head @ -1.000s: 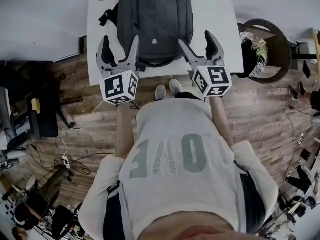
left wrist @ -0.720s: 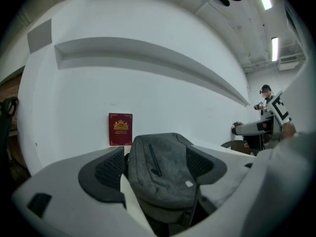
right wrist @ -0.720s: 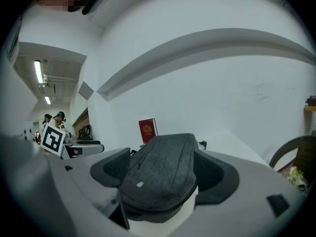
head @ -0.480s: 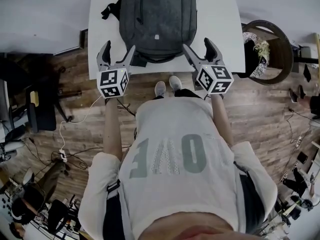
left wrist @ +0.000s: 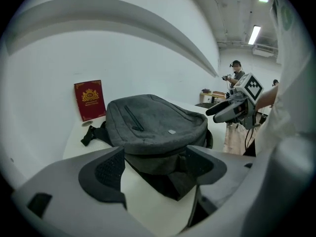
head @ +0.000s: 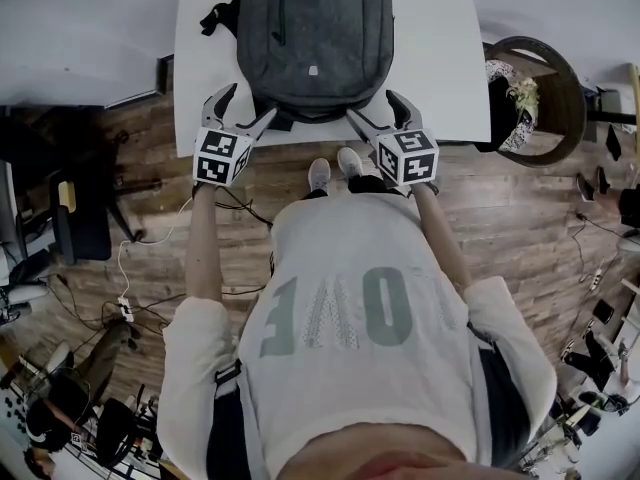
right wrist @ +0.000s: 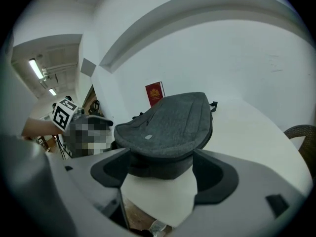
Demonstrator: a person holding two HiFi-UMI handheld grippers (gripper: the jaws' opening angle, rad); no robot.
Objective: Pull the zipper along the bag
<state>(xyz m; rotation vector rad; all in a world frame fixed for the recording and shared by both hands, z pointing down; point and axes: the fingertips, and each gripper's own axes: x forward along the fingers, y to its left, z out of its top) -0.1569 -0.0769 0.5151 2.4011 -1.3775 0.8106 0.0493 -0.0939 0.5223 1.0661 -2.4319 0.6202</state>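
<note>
backpack (head: 312,38): dark grey, lying flat and lengthwise on the tabletop, with its near end at the person's edge. Probably laid this way so both tools can reach the zip run.
left tool (head: 250,103): jaws spread wide, nothing clamped. The tips are just beside the bag's near-left corner; contact can't be confirmed. From its position it looks staged to pin the fabric.
right tool (head: 373,106): also wide open and empty. The tips are just beside the near-right corner, mirroring the left. Likely the pulling side, but that's a guess.
zipper: the main run presumably follows the bag's rim; no view shows the pull tab. A short front-pocket zip (left wrist: 132,118) shows on the top face. The pull looks not yet started, and the next move calls for finding the tab.
room: white wall (left wrist: 123,58) behind the tabletop. Wood floor (head: 150,238) with loose cables (head: 130,298). Round dark-rimmed furniture (head: 530,88) to the right, strip lights (left wrist: 255,33) overhead.
tabletop (head: 440,58): white and narrow. The bag fills the middle, leaving bare strips on both sides.
red booklet (left wrist: 90,99): gold crest, propped upright against the wall at the far left, well apart from both tools.
</note>
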